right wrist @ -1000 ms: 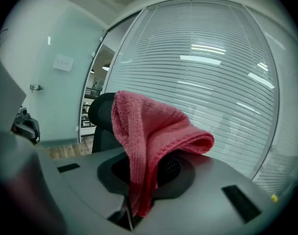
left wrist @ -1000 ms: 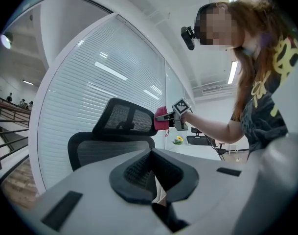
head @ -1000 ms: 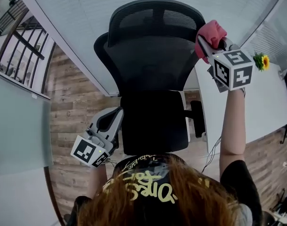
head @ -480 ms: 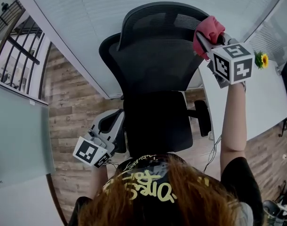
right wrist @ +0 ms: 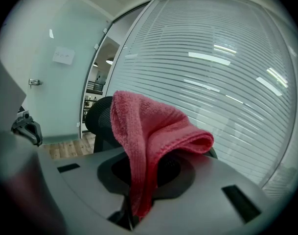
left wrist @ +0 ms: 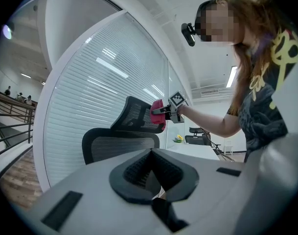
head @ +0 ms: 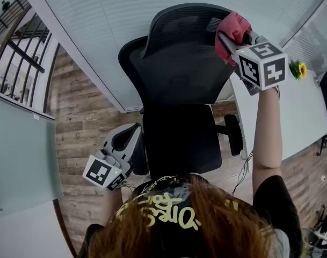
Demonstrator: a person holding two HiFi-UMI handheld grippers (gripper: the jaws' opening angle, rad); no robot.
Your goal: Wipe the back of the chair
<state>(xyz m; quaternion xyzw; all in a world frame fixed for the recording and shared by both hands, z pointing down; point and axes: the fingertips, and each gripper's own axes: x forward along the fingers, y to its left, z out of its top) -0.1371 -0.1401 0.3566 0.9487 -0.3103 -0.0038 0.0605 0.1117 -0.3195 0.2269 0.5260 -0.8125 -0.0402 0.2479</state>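
- By count: one black office chair, one pink cloth, two claws with one marker cube apiece, one white bench, one yellow flower standing on that bench
- Up high, the right claw: carried on a bare, nearly straight forearm, aimed at the upper right corner of the headrest, clenched on the cloth
- Cloth bunched between that claw's tips, one fold flopping over them, pressed against the headrest's right edge at the very top of the chair's back
- Down low, the left claw: held just beside the left side of the seat, close to the person's waist, tilted up towards the chair's back, clenched with nothing between its pads; touching the seat or not, impossible to tell
- Chair's back: open dark mesh stretched in a curved black frame, broad at the shoulders, narrower lower down
- Headrest: a separate curved mesh panel, set above the back
- Seat: dark, padded, roughly square with rounded corners
- Cloth: soft looped weave, thick, with a stitched hem along the fold
- Claws: smooth grey plastic bodies, dark ribbed pads meeting in a V
- Marker cubes: white faces printed with black square patterns
- Around the chair: wood-plank floor, white slatted blind along the wall behind
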